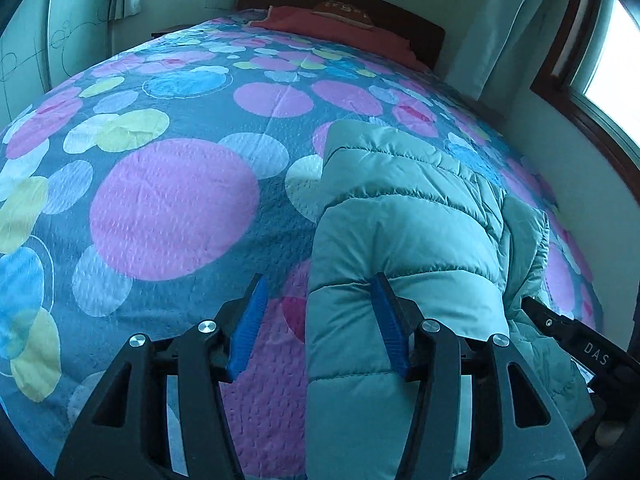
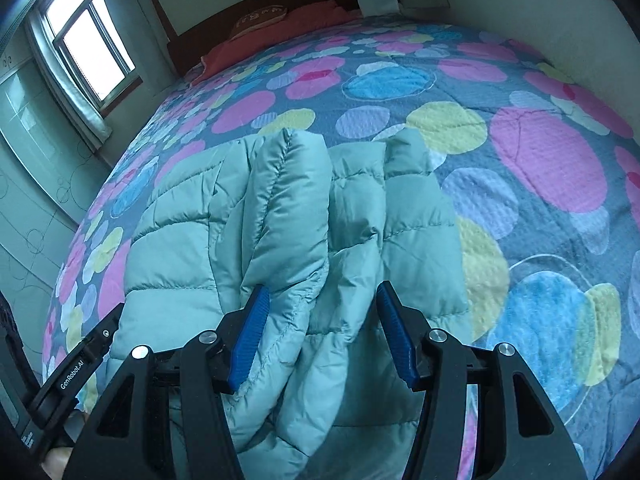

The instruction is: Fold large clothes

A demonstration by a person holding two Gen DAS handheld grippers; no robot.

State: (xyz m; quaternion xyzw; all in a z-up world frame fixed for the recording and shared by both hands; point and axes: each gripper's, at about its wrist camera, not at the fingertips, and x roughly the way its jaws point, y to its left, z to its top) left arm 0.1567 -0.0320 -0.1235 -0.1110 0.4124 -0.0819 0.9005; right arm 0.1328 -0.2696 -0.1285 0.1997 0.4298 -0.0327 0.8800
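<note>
Black gripper arms with blue pads fill the bottom of both wrist views. Every place below is given relative to the jacket [image 1: 404, 216], a pale teal quilted puffer lying on a bed.

From the left wrist camera, the left gripper [image 1: 320, 320] has its jaws roughly half open. One blue pad [image 1: 386, 320] lies against the near end of the jacket's folded edge; the other hangs over bare bedspread beside the jacket. Nothing is pinched between them.

From the right wrist camera, the right gripper [image 2: 322, 328] is also about half open. Jacket fabric sits in the gap between its pads, close by one of them, but the pads do not look pressed onto it, so it seems to hold nothing.

The jacket is gathered into a long, narrow bundle, its sides turned inward and a padded flap [image 2: 288, 208] doubled over the top. It lies near the foot of the bed, with the spotted bedspread [image 1: 172, 208] stretching away beyond it to a reddish pillow [image 1: 344, 24] and a dark headboard [image 1: 360, 0] at the far end.

By the look of it, the lengthwise folding is largely done. The bundle is puffy and uneven, with loose fabric bunched at the near end. What likely remains is tidying that end and folding the bundle across its length.
</note>
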